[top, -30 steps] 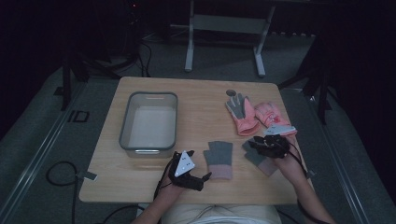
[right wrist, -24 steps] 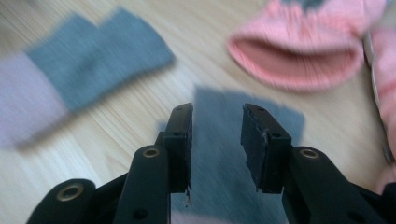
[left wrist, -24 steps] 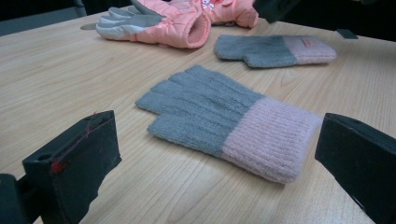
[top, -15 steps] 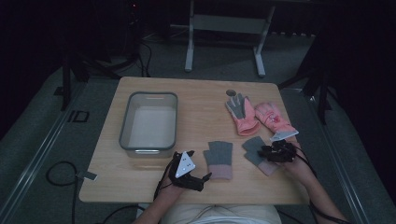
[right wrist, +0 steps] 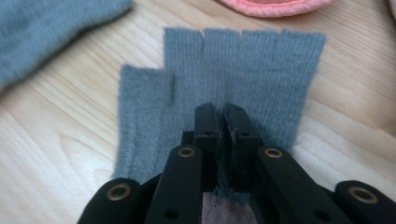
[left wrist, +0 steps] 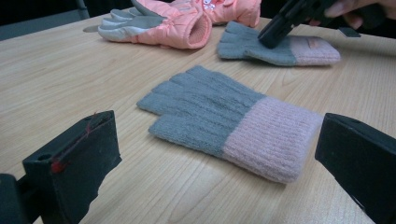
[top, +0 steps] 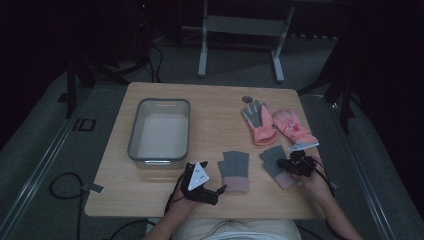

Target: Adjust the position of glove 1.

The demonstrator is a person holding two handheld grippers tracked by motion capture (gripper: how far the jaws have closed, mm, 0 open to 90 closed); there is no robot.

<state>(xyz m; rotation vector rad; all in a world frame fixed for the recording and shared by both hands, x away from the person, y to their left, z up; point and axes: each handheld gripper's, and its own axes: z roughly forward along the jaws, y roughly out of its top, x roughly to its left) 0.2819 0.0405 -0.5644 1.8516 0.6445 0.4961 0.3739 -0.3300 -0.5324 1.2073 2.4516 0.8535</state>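
right jaws pinch the knit glove

the right gripper has come down from beside the pink ski gloves onto the grey fingerless glove near the table's right front edge, and its jaws have just been closing — in the right gripper view they now stand together with a fold of the grey knit caught between them, around the middle of the glove where grey meets the pink cuff. that reads as the grasp made but the lift not yet begun: the glove lies flat on the wood, fingers spread away from the gripper.

the left gripper has not moved; it rests at the front edge with its jaws well apart and nothing in them, pointed toward the second knit glove, which lies untouched between the two hands.

the clear bin stands empty at the left of the table, well apart from all four gloves — a likely place for them to go, though that is a guess.

the high view gives the layout but the right jaws are too small and dark there to judge. the right gripper view settles the pinch close up. the left gripper view adds a side look: the far gripper's black tip pressed down on the glove, with the ski gloves just behind it.
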